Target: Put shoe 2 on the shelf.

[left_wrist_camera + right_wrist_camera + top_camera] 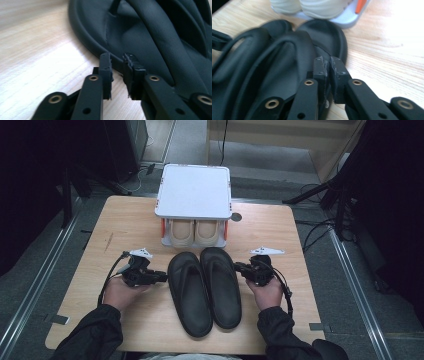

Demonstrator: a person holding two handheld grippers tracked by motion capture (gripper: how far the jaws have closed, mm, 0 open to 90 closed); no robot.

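Note:
Two black thong sandals lie side by side in the middle of the wooden table, the left sandal and the right sandal. My left gripper is level with the table at the left sandal's outer rim. In the left gripper view the jaws of the left gripper stand apart, the rim of the left sandal at their tips and no pad pressing on it. My right gripper is at the right sandal's outer edge. There the right gripper shows a narrow slit between its pads, against the right sandal.
A white shoe rack stands at the table's far middle, with a pair of beige shoes on its lower shelf just beyond the sandals' toes. Bare wood lies to the left and right of both hands. Dark stands and cables surround the table.

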